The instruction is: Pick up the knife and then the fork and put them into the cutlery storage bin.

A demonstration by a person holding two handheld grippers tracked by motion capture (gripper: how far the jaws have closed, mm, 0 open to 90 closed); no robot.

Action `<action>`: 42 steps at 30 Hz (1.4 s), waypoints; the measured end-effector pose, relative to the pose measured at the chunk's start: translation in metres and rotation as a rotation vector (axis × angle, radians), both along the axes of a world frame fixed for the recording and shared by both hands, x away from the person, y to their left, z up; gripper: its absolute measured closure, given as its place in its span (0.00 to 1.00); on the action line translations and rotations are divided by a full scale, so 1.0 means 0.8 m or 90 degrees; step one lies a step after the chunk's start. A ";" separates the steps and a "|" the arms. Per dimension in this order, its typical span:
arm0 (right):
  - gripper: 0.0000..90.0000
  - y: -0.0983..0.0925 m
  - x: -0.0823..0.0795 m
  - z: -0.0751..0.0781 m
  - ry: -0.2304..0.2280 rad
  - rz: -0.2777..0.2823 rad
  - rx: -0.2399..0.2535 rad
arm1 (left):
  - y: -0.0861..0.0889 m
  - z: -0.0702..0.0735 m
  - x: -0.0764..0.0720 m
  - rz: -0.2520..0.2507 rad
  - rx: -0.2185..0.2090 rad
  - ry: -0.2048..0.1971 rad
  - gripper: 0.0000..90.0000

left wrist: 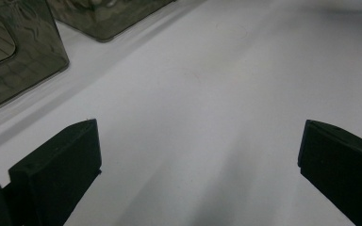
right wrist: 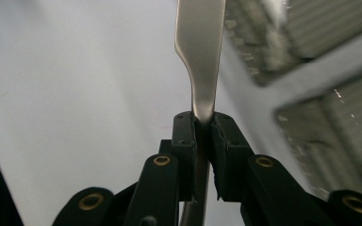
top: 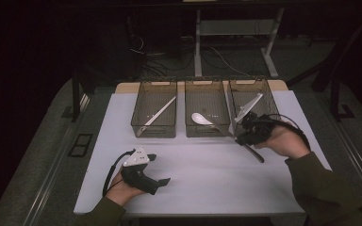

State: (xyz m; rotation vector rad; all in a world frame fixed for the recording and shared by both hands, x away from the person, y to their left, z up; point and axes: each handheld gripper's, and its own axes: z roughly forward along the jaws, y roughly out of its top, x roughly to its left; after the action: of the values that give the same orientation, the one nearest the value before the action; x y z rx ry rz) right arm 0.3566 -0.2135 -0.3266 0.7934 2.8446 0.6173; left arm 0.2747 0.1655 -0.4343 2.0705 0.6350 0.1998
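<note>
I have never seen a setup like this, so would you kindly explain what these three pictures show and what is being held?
A person at a table holds a hand-held claw in each hand. One picture looks down from above; the other two come from cameras riding on each claw. On the white table stand three see-through bins holding pale utensils. The right claw is shut on a metal utensil, seemingly a knife, held near the right-hand bin. The left claw is open and holds nothing, low over the bare table.
</note>
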 end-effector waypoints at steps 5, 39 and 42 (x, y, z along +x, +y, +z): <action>0.89 -0.027 0.028 0.026 -0.014 -0.056 0.003 | 0.001 0.000 0.000 0.000 -0.001 0.001 0.00; 0.89 -0.096 0.204 -0.067 0.091 -0.317 -0.041 | -0.005 0.000 0.001 -0.006 -0.003 0.009 0.00; 0.88 -0.096 0.203 -0.077 0.090 -0.318 -0.042 | -0.006 -0.001 0.001 -0.008 -0.004 0.012 0.00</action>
State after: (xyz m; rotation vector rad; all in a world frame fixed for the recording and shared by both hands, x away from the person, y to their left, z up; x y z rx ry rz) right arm 0.5188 -0.2903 -0.3880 1.5135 2.6000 0.4028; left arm 0.2756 0.1611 -0.4354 2.0725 0.6337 0.1709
